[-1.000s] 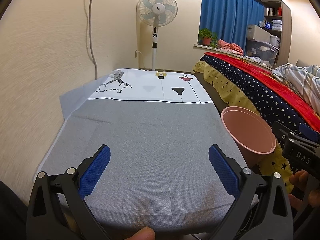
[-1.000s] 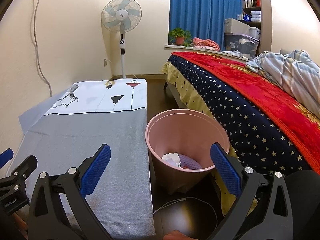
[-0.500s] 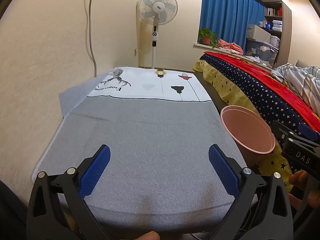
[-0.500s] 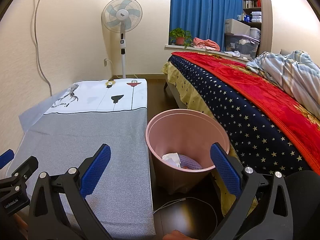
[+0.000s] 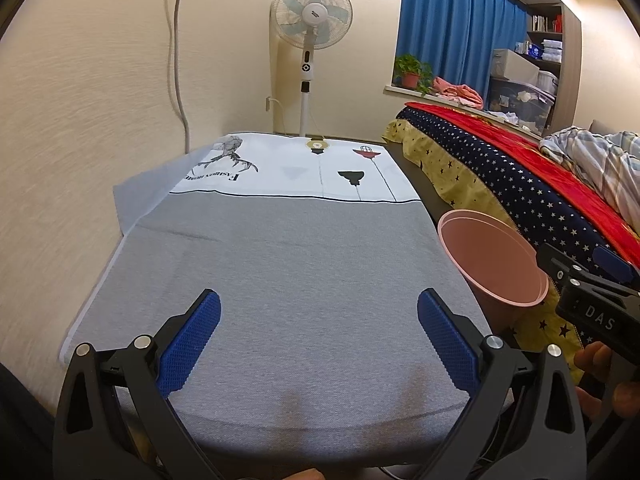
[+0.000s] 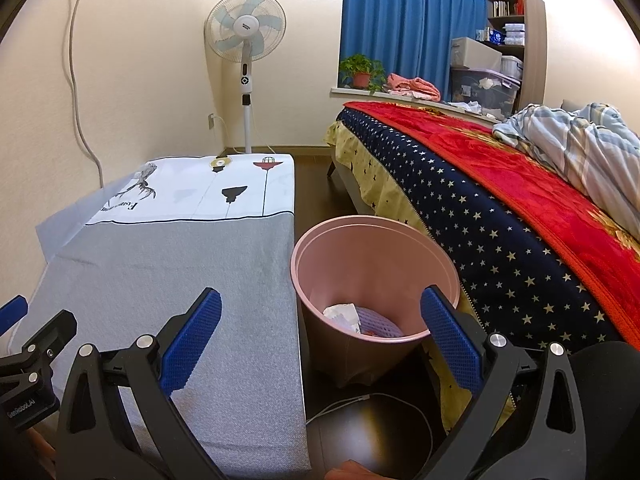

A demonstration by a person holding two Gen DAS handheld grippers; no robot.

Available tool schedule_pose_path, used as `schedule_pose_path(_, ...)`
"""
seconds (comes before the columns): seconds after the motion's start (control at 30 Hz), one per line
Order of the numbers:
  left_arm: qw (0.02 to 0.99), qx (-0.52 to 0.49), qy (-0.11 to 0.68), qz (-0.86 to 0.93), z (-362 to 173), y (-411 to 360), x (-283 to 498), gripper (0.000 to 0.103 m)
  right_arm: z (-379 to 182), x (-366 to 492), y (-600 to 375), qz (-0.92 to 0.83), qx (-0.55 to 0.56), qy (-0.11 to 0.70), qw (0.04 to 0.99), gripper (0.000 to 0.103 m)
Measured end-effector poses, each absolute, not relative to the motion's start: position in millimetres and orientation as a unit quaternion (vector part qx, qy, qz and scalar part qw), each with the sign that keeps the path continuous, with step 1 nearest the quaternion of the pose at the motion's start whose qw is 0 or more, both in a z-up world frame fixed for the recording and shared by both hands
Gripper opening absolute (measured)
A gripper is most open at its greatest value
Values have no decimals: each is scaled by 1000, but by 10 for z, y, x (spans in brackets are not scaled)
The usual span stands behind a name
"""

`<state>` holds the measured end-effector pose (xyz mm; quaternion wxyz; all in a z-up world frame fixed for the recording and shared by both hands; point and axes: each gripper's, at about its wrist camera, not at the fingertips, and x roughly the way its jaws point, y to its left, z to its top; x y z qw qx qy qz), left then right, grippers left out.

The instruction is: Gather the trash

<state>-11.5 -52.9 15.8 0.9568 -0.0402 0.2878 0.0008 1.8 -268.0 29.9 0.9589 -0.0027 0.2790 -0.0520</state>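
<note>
Right wrist view: the pink bin [image 6: 374, 280], already holding crumpled paper [image 6: 342, 316], is framed between the empty, spread-open right gripper [image 6: 320, 340]; the left gripper [image 5: 318, 340], equally open, is held over the surface [image 5: 280, 264].

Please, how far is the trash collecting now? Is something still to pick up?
Done: crumpled paper already lies in the pink bin. In hand: nothing; the left gripper and right gripper are both open and hold nothing. Left: no trash shows on the gray tablecloth, so the job looks nearly finished.
</note>
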Motion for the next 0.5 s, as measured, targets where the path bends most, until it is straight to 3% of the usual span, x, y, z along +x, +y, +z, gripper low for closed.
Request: schedule_pose_path(0.5,955,-45,294,0,140,-492,-96,95,291,27,-2685,-51,-4,280,959,98)
